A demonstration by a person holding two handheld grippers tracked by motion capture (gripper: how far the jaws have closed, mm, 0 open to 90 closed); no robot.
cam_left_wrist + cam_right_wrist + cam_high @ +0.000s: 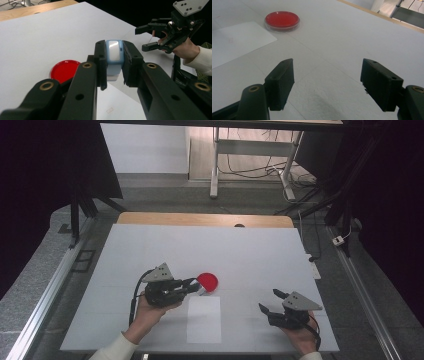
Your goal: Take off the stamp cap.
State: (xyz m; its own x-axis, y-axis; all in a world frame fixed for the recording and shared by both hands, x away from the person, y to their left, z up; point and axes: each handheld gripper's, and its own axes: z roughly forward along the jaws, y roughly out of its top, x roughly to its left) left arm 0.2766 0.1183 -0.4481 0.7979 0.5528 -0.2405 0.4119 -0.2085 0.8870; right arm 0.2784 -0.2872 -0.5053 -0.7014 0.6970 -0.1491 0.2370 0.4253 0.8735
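In the high view we see the left hand-held gripper [192,284] reaching toward the red dish [207,280] on the white tabletop [150,250]; the right hand-held gripper [272,302] waits apart, near a white sheet [204,319].

In the left gripper view our jaws are closed on a small blue device [114,53], held upright above the tabletop, just beside the dish [64,70]. It looks light, stiff and smooth, so we judge it may slip; holding it by its flat sides seems best.

In the right gripper view the jaws stand wide apart and hold nothing; the dish [282,20] lies farther away.
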